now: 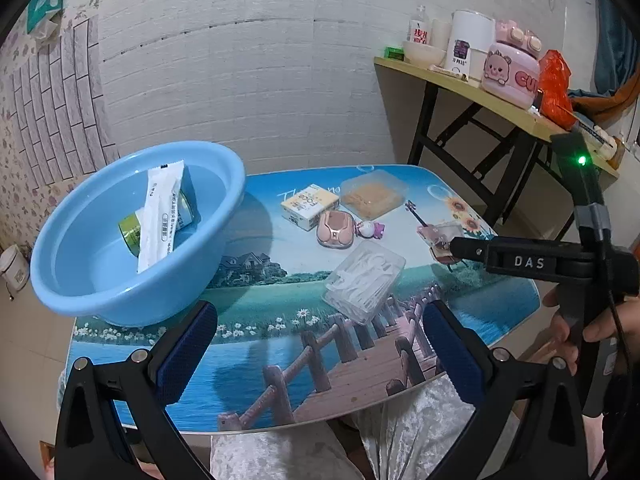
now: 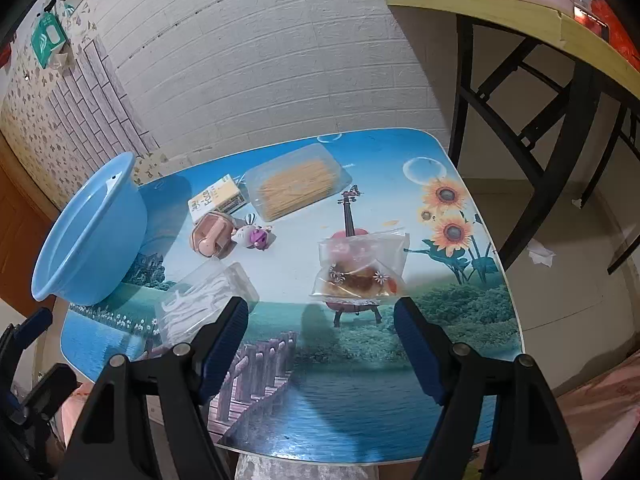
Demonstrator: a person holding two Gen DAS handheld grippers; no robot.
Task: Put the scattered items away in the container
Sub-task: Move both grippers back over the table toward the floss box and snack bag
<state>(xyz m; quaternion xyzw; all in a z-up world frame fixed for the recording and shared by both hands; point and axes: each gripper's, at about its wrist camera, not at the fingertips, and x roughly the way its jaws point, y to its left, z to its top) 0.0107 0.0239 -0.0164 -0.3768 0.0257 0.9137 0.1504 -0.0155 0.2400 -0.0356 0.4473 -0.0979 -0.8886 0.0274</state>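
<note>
Right claw [image 2: 320, 340], jaws spread wide and holding nothing, hovers above the surface [image 2: 360, 408] with the clear snack bag [image 2: 362, 266] lying flat just ahead, centred between its fingers. To take it well, lower onto the bag's middle and close gently; thin film may slip. Left claw [image 1: 320, 356], also spread and empty, waits near the blue basin [image 1: 132, 236], which already holds a tube and a can.

Basin [image 1: 80, 248]: I see light blue, far-left on table, holding white sachet [image 1: 162, 216] and can [image 1: 134, 234].
Scattered: yellow box [image 2: 218, 198], floss-pick case [image 2: 204, 300], pastry bag [image 2: 360, 268].
</note>
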